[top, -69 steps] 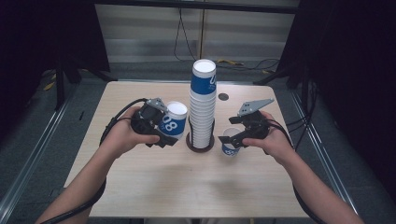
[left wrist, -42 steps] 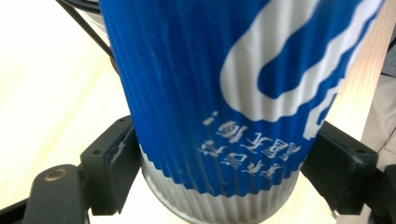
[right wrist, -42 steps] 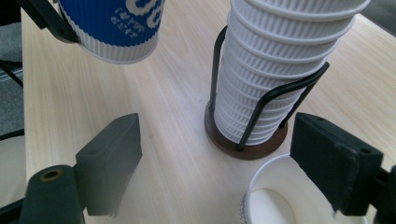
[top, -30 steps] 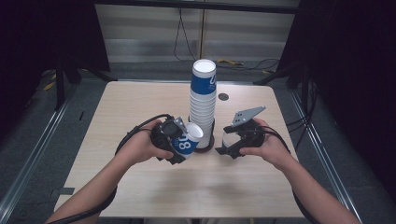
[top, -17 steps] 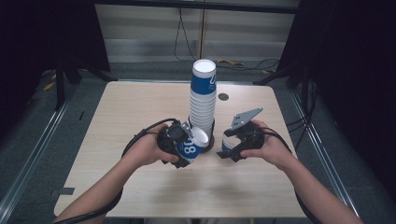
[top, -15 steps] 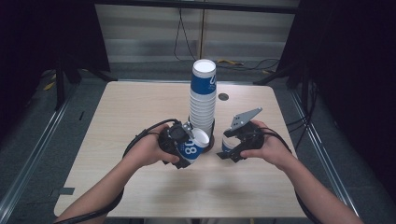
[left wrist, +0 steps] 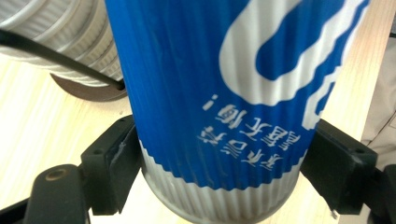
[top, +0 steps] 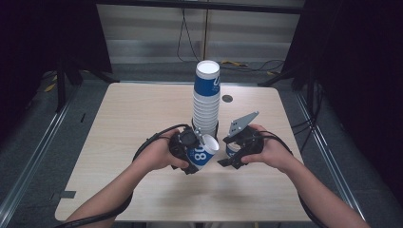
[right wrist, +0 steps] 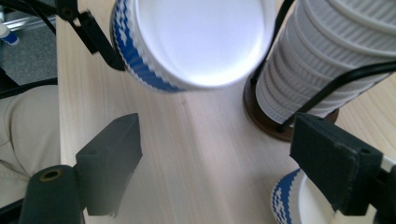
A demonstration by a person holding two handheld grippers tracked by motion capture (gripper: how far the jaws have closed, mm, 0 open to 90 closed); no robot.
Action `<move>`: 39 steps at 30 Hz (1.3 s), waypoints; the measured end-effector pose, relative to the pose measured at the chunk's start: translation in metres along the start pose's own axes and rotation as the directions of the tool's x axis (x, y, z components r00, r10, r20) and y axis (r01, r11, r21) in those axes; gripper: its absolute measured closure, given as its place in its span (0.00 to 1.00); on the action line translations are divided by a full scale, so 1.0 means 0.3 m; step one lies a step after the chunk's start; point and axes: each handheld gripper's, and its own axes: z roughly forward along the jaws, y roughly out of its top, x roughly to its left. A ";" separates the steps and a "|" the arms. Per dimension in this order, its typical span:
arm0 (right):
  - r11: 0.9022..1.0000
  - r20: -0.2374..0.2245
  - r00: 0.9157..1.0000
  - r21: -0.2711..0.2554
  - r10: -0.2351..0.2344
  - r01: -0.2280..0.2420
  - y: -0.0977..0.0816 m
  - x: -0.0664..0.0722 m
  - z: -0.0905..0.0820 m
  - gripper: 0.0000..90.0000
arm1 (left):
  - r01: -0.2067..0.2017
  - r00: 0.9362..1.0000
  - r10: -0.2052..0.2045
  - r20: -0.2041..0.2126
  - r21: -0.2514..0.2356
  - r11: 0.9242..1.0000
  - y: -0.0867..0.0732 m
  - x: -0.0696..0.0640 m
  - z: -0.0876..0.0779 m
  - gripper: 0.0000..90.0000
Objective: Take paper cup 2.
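Observation:
A tall stack of blue and white ribbed paper cups [top: 206,97] [right wrist: 327,56] stands in a wire holder with a brown base [right wrist: 264,119] at the table's middle. My left gripper [top: 195,159] [left wrist: 224,140] is shut on one blue cup [top: 203,153] [left wrist: 233,93], pads pressing on both sides near its bottom. That cup lies tilted, its white mouth [right wrist: 201,42] facing the right gripper. My right gripper [top: 229,156] [right wrist: 217,140] stands open over bare table, nothing between its jaws. A small blue cup [top: 232,149] [right wrist: 292,203] stands just beside its right jaw.
The light wooden table [top: 133,118] has free room to the left, right and front. A dark round grommet [top: 227,98] sits behind the stack. Black cables [top: 152,140] trail from both grippers. Dark floor and metal rails surround the table.
My left gripper has carried the blue cup right and a little down, close to the stack's base, with the cup's mouth turned toward the right gripper. The right hand has hardly shifted.

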 end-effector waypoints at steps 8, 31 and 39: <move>1.000 -0.011 1.000 -0.001 -0.008 0.008 0.008 0.007 0.010 0.18 | -0.002 1.000 0.002 0.000 -0.003 1.000 0.014 -0.006 0.007 0.21; 0.999 -0.048 0.999 -0.042 0.003 -0.005 0.033 0.023 0.036 0.20 | -0.042 0.999 0.043 0.017 -0.011 0.999 0.060 -0.028 0.033 0.21; 0.998 -0.076 0.997 -0.060 0.022 -0.027 0.030 0.014 0.028 0.28 | -0.064 0.998 0.063 -0.023 -0.061 0.996 0.053 -0.018 0.039 0.18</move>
